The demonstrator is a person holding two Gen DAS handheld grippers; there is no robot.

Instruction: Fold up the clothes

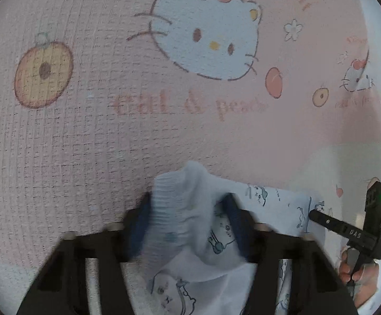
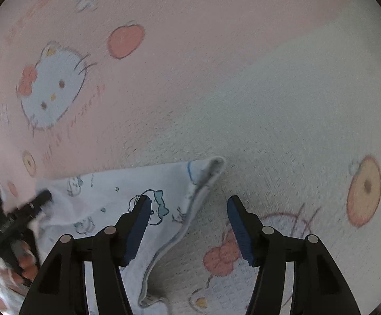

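Clearly, from the left wrist camera, the left claw (image 1: 188, 225) has its blue pads (image 1: 236, 223) on either side of a bunched ribbed edge of the white printed garment (image 1: 190, 210), which lies on a pink cartoon-cat blanket (image 1: 85, 131), though blur hides whether the pads press it; the right claw (image 1: 319, 216) reaches the cloth's far corner, fingers (image 1: 348, 270) behind it. From the right wrist camera, the right claw (image 2: 189, 202) stands open over the garment's hemmed edge (image 2: 190, 210), gripping nothing, and the left claw (image 2: 43, 197) meets the cloth's far end.
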